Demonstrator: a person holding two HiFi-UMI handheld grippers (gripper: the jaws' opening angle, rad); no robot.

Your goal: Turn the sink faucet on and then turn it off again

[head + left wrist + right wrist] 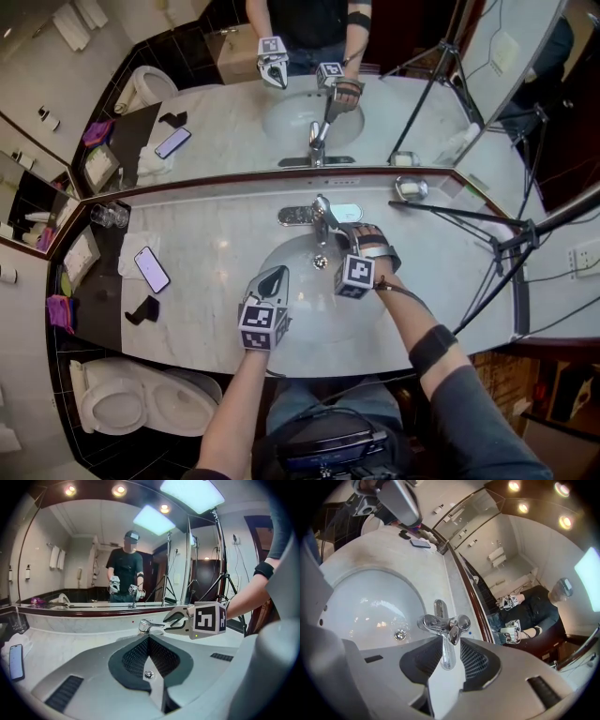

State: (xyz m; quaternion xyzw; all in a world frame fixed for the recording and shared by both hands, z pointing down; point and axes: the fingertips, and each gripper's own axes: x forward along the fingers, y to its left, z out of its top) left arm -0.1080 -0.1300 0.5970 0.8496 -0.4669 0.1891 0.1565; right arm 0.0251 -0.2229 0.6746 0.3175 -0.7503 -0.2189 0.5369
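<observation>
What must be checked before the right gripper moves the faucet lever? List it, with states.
1. Right gripper astride lever: ok.
2. Fingers clamped on lever: not ok, a gap shows on one side.
3. Left gripper shut, empty, clear of faucet: ok.
4. Water running: cannot tell, no stream made out.
5. Phone away from sink: ok.
</observation>
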